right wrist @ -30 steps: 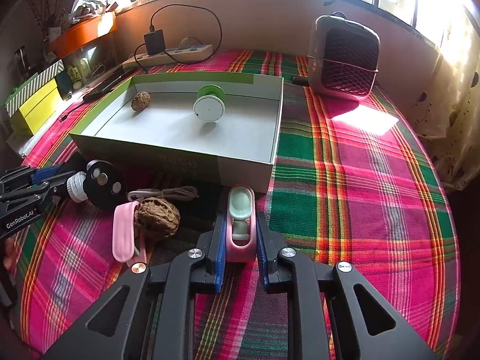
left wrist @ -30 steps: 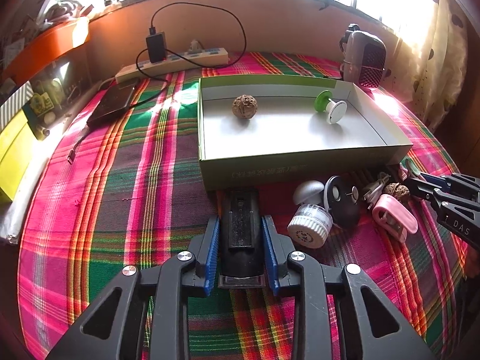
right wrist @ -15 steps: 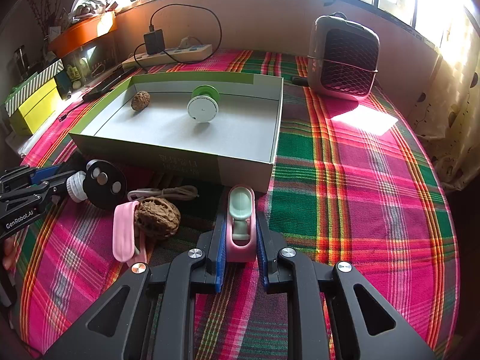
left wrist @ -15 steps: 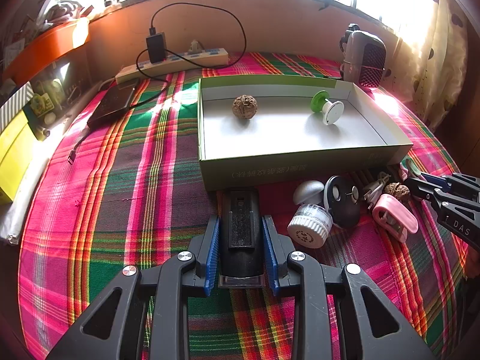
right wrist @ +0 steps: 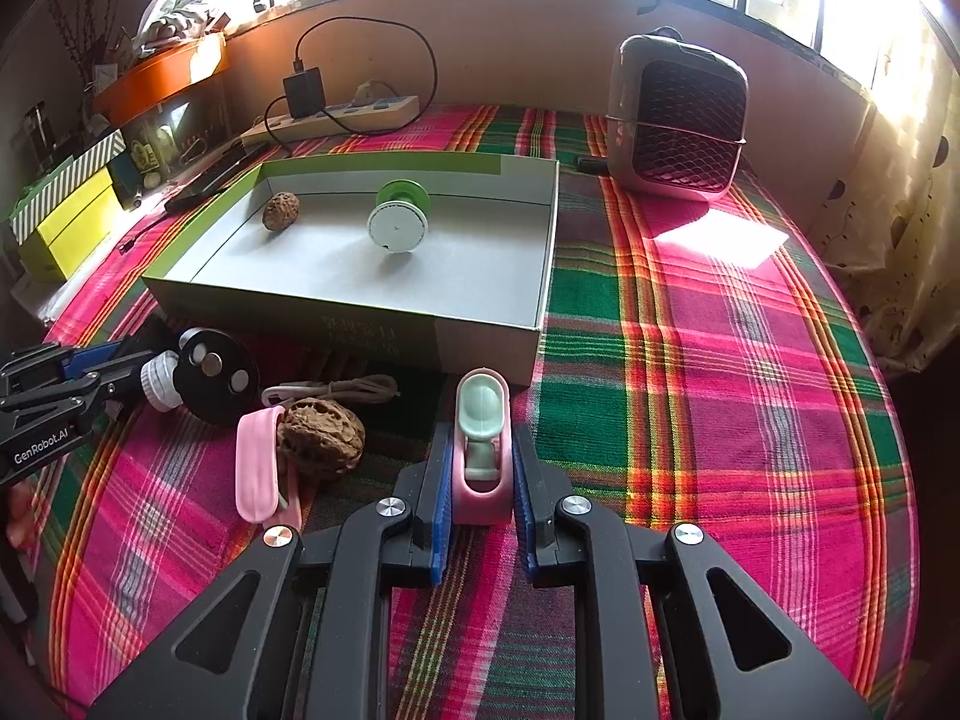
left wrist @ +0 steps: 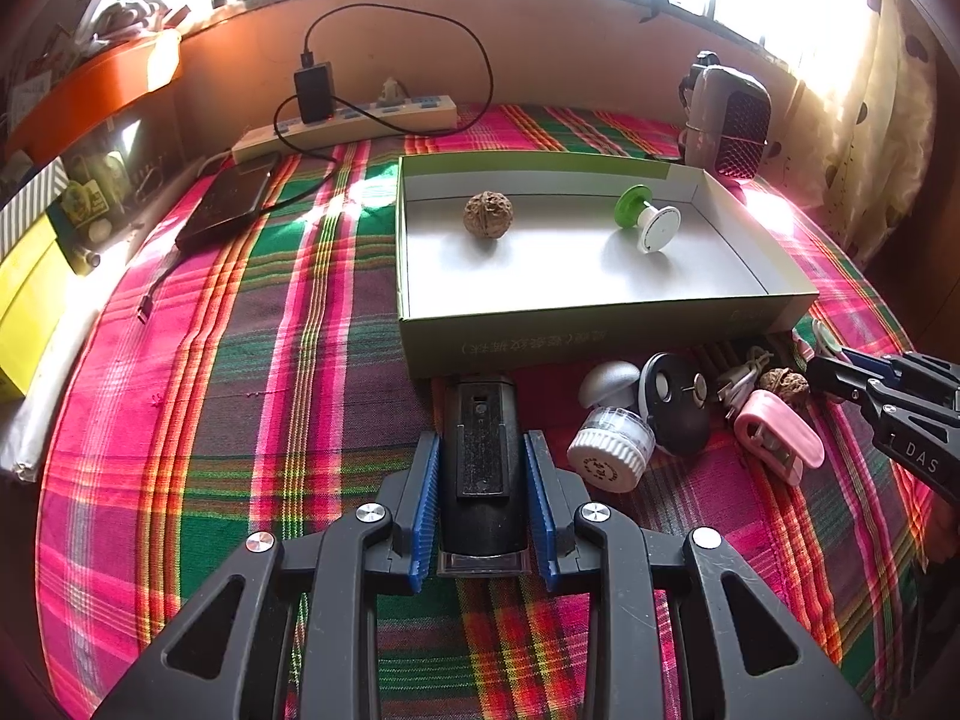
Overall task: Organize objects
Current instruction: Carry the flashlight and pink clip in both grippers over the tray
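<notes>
In the left wrist view, the left claw (left wrist: 482,474) is seen pinching a black block-shaped device (left wrist: 482,456) between its blue pads, the device lying lengthwise on the plaid cloth (left wrist: 240,396) that covers the bench. Its far end almost meets the near wall of an open green-and-white box (left wrist: 600,333). Inside the box a walnut (left wrist: 488,213) and a green-and-white spool (left wrist: 648,219) are found, well apart from each other. Just to the right of the held device, a white ribbed cap (left wrist: 611,447), a silver knob (left wrist: 607,379), a black disc (left wrist: 675,402), a coiled white cable (left wrist: 739,375), a second walnut (left wrist: 785,384) and a pink clip (left wrist: 777,437) are clustered on the cloth. The right claw (left wrist: 840,369) enters from the right edge, beside that walnut.

In the right wrist view, the right claw (right wrist: 480,480) is pressed together on a pink holder with a pale green insert (right wrist: 482,450), which rests on the cloth just in front of the box's near corner (right wrist: 480,339). To its left, the second walnut (right wrist: 323,435) touches the pink clip (right wrist: 257,465). Farther left, the left claw (right wrist: 129,363) is seen near the black disc (right wrist: 216,375). A grey mesh-fronted appliance (right wrist: 678,120) stands behind the box.
</notes>
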A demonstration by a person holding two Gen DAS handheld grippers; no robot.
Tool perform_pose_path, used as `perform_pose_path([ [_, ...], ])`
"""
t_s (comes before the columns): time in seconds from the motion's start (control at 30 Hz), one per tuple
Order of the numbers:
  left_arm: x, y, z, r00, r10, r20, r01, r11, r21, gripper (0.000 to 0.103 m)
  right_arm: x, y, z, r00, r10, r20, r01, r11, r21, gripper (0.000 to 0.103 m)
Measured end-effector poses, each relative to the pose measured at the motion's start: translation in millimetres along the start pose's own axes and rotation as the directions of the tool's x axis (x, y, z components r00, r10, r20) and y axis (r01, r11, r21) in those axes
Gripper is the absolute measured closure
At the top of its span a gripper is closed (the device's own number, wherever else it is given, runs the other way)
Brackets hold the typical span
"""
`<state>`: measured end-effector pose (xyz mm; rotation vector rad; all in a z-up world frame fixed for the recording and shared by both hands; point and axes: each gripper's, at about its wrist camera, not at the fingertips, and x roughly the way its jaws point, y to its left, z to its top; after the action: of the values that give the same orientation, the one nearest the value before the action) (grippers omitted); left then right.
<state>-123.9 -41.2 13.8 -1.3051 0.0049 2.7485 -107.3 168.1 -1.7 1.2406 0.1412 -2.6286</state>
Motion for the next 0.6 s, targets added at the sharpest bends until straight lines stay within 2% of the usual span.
perform_pose_path([
  [0.27, -18.0, -1.6, 9.1, 0.999, -0.014, 0.037, 0.014, 1.000, -0.004, 0.078, -12.0, 1.2, 4.0, 1.000, 0.002, 0.019, -0.002, 1.000, 0.017, 0.085],
  [0.6, -27.7, -10.6, 32.1, 0.997, -0.042, 0.064, 0.041, 0.999, 0.016, 0.078, -26.2, 6.1, 30.7, 0.998, 0.011, 0.065, -0.013, 1.000, 0.028, 0.085],
])
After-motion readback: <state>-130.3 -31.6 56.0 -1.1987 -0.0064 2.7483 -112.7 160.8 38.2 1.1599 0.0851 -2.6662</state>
